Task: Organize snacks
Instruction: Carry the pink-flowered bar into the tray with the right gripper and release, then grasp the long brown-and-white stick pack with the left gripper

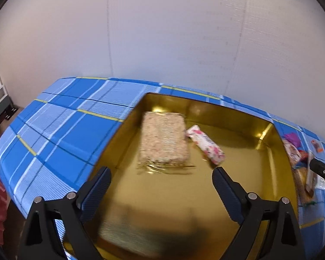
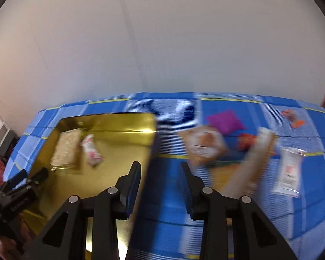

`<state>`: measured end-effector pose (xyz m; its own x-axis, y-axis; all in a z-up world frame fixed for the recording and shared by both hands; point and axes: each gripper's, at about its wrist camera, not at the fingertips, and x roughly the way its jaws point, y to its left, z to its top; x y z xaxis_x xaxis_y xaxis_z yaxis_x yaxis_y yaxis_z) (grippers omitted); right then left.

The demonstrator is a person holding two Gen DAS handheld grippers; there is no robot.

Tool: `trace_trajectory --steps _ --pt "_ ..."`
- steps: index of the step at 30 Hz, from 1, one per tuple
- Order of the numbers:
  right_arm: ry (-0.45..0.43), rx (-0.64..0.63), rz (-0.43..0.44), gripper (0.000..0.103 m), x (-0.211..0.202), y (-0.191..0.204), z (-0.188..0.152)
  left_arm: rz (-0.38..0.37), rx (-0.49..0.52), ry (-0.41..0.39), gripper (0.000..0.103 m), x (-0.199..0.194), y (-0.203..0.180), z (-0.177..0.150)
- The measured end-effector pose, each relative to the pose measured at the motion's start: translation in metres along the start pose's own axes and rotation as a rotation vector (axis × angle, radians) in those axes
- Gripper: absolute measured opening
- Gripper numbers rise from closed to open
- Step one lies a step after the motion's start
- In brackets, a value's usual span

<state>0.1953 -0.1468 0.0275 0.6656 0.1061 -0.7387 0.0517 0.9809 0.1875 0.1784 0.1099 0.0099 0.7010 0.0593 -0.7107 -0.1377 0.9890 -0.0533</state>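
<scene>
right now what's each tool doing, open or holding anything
left tool: open, empty, over the gold tray
right tool: open, narrow gap, empty

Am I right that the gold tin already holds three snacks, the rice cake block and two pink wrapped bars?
Not quite. The gold tin holds two snacks: the rice cake block and a single pink wrapped bar beside it. The left wrist view shows this; the other snacks lie on the blue cloth.
</scene>
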Motion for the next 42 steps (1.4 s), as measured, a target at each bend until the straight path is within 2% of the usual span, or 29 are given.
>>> trace_trajectory --steps 4,8,11,13,16,18,22,28,29,31,32,35,42 --pt "-0.021 0.027 -0.095 0.037 -0.012 -0.045 -0.011 -0.031 0.001 0.012 0.097 0.0 -0.007 -0.002" --pt "-0.046 0.061 -0.2 0.044 -0.019 -0.089 -0.025 -0.049 -0.009 -0.009 0.098 -0.006 -0.012 -0.006" --pt "-0.075 0.094 -0.298 0.044 -0.021 -0.122 -0.03 -0.048 0.002 -0.033 0.1 -0.012 -0.02 -0.01" --pt "-0.057 0.131 -0.338 0.045 -0.015 -0.144 -0.028 -0.054 0.014 -0.048 0.101 -0.017 -0.026 -0.014" --pt "-0.018 0.247 -0.317 0.046 -0.005 -0.174 -0.024 -0.065 0.037 -0.065 0.101 -0.023 -0.037 -0.019" --pt "-0.013 0.264 -0.31 0.05 0.0 -0.179 -0.021 -0.069 0.051 -0.078 0.101 -0.027 -0.044 -0.023" --pt "0.002 0.186 -0.333 0.051 0.015 -0.174 -0.013 -0.072 0.081 -0.109 0.101 -0.036 -0.056 -0.032" --pt "0.082 0.122 -0.379 0.05 0.04 -0.17 -0.014 -0.076 0.115 -0.11 0.102 -0.042 -0.066 -0.041" --pt "0.075 0.118 -0.366 0.049 0.039 -0.171 -0.015 -0.081 0.113 -0.103 0.102 -0.042 -0.068 -0.043" --pt "0.076 0.122 -0.323 0.034 0.037 -0.175 -0.016 -0.098 0.115 -0.09 0.102 -0.045 -0.073 -0.045" --pt "0.079 0.123 -0.309 0.031 0.035 -0.177 -0.017 -0.103 0.123 -0.093 0.102 -0.047 -0.077 -0.046" --pt "0.088 0.13 -0.275 0.029 0.031 -0.182 -0.02 -0.104 0.169 -0.102 0.102 -0.055 -0.093 -0.046" --pt "0.113 0.189 -0.158 0.028 0.009 -0.194 -0.038 -0.188 0.267 -0.079 0.102 -0.068 -0.159 -0.032"
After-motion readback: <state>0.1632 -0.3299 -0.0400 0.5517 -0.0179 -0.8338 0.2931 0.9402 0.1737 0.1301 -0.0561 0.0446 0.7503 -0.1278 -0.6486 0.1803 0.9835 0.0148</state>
